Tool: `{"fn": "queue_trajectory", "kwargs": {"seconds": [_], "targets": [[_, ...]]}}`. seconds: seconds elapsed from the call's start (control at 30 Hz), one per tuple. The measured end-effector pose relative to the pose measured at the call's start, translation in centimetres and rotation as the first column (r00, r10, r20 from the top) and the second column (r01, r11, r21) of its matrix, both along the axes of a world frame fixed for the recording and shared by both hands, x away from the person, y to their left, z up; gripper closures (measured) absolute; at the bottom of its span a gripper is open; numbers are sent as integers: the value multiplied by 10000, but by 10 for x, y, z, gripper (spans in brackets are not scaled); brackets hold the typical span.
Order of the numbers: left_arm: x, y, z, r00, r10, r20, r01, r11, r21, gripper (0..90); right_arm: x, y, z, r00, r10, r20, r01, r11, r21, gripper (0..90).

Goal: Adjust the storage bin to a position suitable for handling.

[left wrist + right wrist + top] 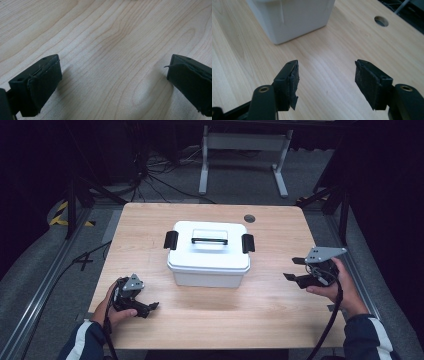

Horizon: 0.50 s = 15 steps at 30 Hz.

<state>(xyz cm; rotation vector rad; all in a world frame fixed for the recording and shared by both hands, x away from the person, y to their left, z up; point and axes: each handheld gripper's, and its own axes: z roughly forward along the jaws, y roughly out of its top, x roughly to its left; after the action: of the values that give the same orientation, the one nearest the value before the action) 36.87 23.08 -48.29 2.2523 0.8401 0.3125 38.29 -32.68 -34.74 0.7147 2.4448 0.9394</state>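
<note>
A white lidded plastic box [208, 252] with a black handle and black side latches stands in the middle of the wooden table [150, 225]. My left gripper [150, 309] rests low on the table at the front left, jaws wide open over bare wood [112, 70]. My right gripper [295, 269] is held above the table at the right, pointing toward the box, open with nothing between its pads. In the right gripper view its gripper [327, 82] faces a lower corner of the box [294, 20].
A round cable hole [249, 218] sits near the table's far edge, also the hole [381, 21] beyond the box. A white desk frame [245, 150] and cables lie on the floor behind. Metal rails run along both table sides.
</note>
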Motion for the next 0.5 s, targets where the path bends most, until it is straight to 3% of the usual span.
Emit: {"fn": "queue_trajectory", "kwargs": {"seconds": [0.27, 0.5], "targets": [[0, 0, 0, 10000, 56, 53, -56, 10000, -6, 2, 19, 33, 37, 9982, 562, 206, -552, 9973, -475, 408], [0, 0, 0, 10000, 36, 77, -36, 10000, 15, 2, 31, 56, 49, 9942, 1046, 234, -1011, 9875, -1206, 421]]}}
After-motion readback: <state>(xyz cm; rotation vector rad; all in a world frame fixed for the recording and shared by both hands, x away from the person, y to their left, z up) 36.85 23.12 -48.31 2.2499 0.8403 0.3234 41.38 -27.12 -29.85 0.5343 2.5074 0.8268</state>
